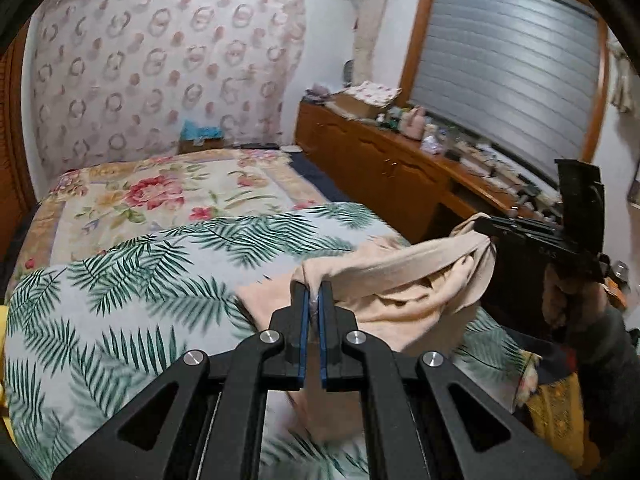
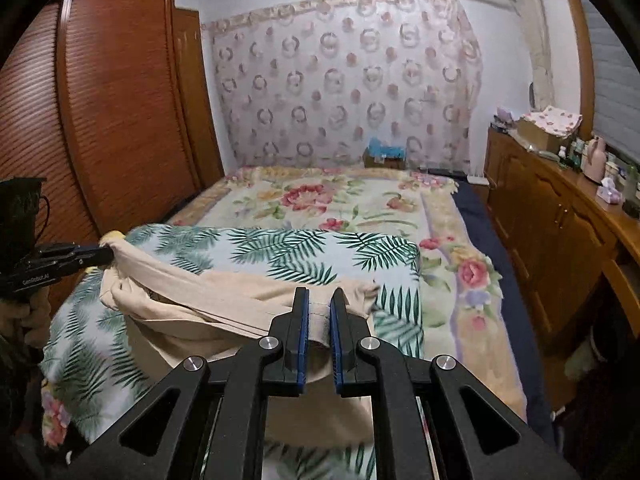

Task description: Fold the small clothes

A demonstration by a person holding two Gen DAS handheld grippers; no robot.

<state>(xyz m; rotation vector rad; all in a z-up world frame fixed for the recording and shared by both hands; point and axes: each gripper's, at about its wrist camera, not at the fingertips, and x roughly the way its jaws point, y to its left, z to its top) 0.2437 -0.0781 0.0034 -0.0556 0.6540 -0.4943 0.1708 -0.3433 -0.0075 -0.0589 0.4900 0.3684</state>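
A small beige garment (image 1: 404, 284) hangs stretched between my two grippers above the palm-leaf blanket (image 1: 160, 280). My left gripper (image 1: 315, 290) is shut on one end of its waistband; it also shows at the left edge of the right wrist view (image 2: 106, 251). My right gripper (image 2: 319, 298) is shut on the other end of the beige garment (image 2: 208, 300); it also shows in the left wrist view (image 1: 486, 226). The lower part of the garment sags down behind the fingers toward the blanket.
The palm-leaf blanket (image 2: 280, 248) lies on a bed with a floral cover (image 2: 328, 200). A wooden sideboard (image 1: 392, 172) with clutter runs along the right under a shuttered window. A wooden wardrobe (image 2: 100, 112) stands left. A patterned curtain (image 2: 344, 80) hangs behind.
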